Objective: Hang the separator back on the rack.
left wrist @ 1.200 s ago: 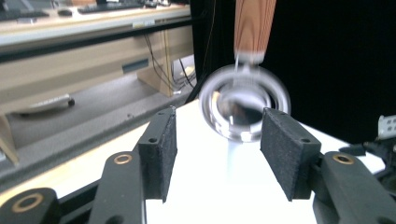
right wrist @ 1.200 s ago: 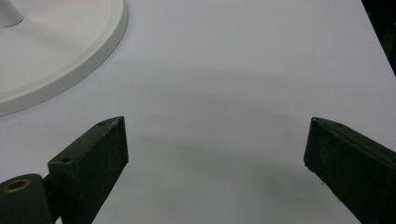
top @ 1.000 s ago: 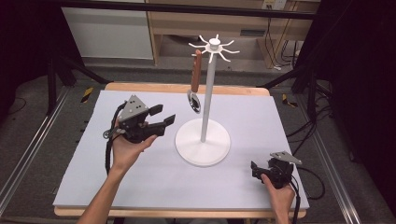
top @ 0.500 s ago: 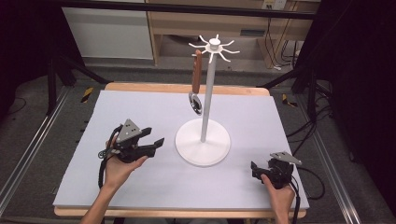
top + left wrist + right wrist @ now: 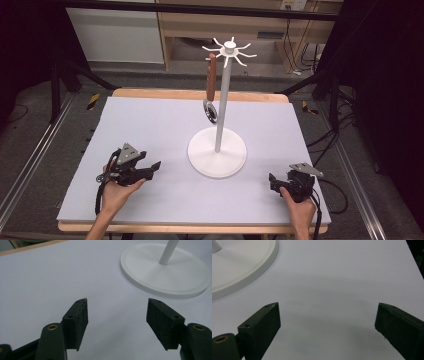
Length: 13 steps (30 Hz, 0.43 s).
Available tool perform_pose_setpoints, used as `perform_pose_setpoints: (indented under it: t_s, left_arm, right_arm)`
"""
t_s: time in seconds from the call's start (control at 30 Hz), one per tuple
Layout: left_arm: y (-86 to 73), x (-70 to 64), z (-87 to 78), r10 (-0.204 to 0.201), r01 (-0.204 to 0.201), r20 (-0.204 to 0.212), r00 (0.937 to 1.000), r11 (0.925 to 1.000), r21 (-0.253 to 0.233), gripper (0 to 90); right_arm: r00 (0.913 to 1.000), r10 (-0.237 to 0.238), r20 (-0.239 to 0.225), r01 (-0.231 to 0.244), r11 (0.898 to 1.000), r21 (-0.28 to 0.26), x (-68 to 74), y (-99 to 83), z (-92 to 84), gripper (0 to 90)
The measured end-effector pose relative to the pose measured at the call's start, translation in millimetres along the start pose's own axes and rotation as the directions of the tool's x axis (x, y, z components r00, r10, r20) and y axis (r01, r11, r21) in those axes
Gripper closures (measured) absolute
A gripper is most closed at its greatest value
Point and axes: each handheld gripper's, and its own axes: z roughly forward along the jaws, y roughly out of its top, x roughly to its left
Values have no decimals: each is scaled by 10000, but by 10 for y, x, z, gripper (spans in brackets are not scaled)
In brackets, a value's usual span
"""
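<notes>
The spoon (image 5: 211, 93) hangs upright from the stand (image 5: 218, 150) toward the table's (image 5: 150, 120) far edge. The left gripper (image 5: 154, 168), nearer, has just been opening, empty; the right gripper (image 5: 272, 180) gapes empty.

My left gripper (image 5: 156, 165) sits low at near left, held from below in my left hand (image 5: 117, 192), jaws pointing right and a bit far, just been opening w/ nothing between the pads (image 5: 79, 320). My right gripper (image 5: 271, 179) is at near right (hand (image 5: 295, 200) behind it), jaws pointing left, spread wide, also empty. Both forearms enter from the near edge.
</notes>
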Motion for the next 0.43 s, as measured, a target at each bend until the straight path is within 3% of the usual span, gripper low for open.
perform_pose_setpoints:
  t_s: [0.27, 0.43]
  left_arm:
    - [-225, 280, -50, -499, 530, -824, 9953, 9979, 366, 325]
    - [-288, 393, -57, -679, 732, -1078, 9918, 9963, 457, 325]
  right_arm:
    - [9999, -125, -11, 126, 9999, 44, 17, -6, -1, 68]
    - [10000, -96, -5, 96, 9999, 128, 12, -10, 6, 68]
